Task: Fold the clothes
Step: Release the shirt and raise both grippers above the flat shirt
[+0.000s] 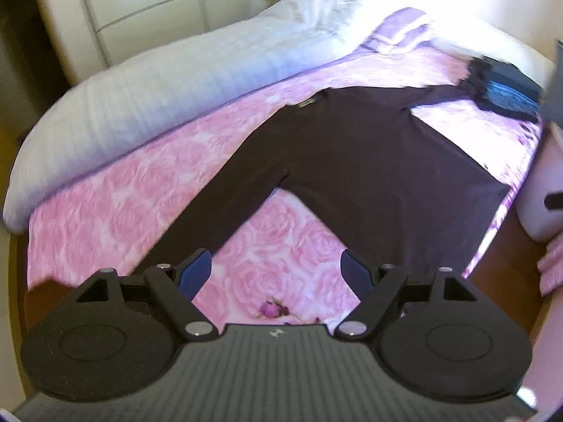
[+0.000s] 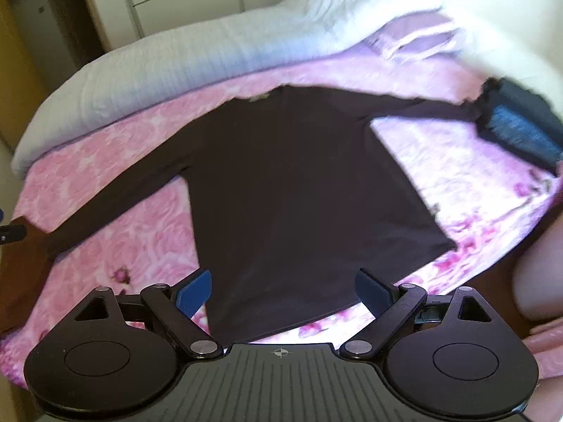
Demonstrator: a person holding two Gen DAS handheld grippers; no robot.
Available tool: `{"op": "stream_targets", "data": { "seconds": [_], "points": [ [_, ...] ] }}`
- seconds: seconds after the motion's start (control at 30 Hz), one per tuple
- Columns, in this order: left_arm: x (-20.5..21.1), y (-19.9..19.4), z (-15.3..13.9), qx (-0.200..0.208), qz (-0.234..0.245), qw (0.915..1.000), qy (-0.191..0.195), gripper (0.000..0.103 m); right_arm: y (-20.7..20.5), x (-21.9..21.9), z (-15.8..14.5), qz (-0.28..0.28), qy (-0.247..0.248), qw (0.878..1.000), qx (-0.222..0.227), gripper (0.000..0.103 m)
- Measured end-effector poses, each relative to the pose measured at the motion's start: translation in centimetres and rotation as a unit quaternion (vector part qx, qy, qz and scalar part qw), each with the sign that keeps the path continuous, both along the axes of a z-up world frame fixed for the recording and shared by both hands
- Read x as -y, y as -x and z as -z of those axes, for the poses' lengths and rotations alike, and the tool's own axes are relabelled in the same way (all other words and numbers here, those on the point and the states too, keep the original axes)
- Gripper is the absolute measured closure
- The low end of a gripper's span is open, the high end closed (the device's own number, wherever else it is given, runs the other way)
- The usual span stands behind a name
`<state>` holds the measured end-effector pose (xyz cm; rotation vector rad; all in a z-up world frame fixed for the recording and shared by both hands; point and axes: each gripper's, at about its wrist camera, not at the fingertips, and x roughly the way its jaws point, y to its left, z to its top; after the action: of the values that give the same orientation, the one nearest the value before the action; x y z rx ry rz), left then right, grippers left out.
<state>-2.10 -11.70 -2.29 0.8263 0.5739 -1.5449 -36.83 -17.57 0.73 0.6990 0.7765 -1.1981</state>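
Both tongs, L (image 1: 276,269) & R (image 2: 283,290), angled down, agape over shirt (image 2: 299,183)

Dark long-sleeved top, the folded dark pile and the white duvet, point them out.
dark long-sleeved top (image 2: 299,183), right wrist view, chest.
folded dark pile (image 1: 506,93), left wrist view, top face.
white duvet (image 1: 158,84), left wrist view, quilted middle.

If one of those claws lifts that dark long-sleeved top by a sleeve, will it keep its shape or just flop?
Probably flop. The dark top lies thin and flat on the pink rose bedspread, so it is likely soft and light. Its sleeve would probably rise first, the body trailing behind. The fabric looks smooth, so it may slide easily over the bedspread.
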Motion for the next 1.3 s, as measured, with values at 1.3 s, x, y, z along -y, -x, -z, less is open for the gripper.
{"op": "stream_targets", "data": {
  "seconds": [1.3],
  "points": [
    [-9.7, -8.2, -0.8, -0.005, 0.028, 0.9995, 0.013, 0.025, -10.3, -13.1, -0.7, 0.035, 0.004, 0.998, -0.061, 0.011]
  ]
}}
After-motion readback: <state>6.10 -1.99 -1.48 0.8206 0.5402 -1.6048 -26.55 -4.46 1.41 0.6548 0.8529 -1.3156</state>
